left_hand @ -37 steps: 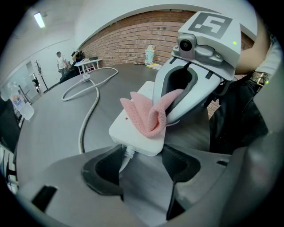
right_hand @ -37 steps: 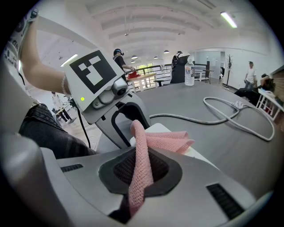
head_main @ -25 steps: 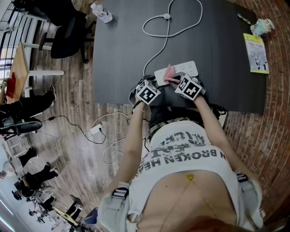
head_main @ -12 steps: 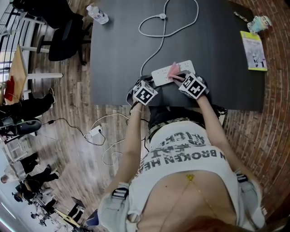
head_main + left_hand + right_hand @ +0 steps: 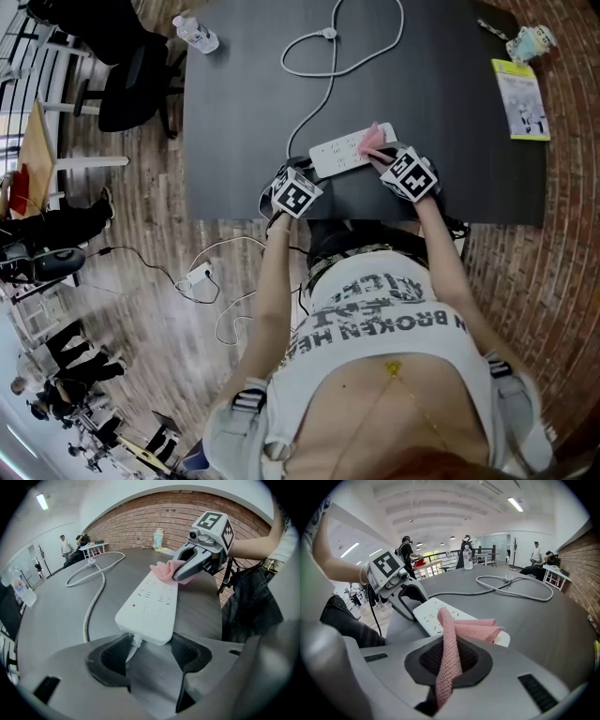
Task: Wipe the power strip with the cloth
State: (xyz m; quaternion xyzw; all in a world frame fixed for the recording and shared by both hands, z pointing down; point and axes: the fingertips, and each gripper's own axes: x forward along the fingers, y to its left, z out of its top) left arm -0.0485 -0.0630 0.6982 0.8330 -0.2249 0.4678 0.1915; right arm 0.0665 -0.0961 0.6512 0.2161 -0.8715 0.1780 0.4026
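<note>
**Head view.** One power strip point(image 5: 347, 151) lies near the front edge of the dark table point(image 5: 234, 112). One white cable point(image 5: 323, 61) loops away from it. One pink cloth point(image 5: 374, 140) lies on the strip's right end. I am running two claws: left gripper point(image 5: 311, 174) at the cord end, right gripper point(image 5: 382, 157) at the cloth. Also one water bottle point(image 5: 196, 33) and one yellow booklet point(image 5: 517, 97), both well apart from the work.

**Left gripper view.** The jaws are spread, with the strip's cord end sitting between them. I see no clear pinch, so I read this claw as released and only bracketing the strip.

**Right gripper view.** The jaws are clenched on a fold of the cloth, whose free part drapes over the strip's far end.

**Risks, my judgement.** With the left jaws loose, drag from the cloth could skid or twist the strip. The cloth sits at the very end, so one more push that way could take it off onto the table. The thin fold could also slip out of the jaws.
</note>
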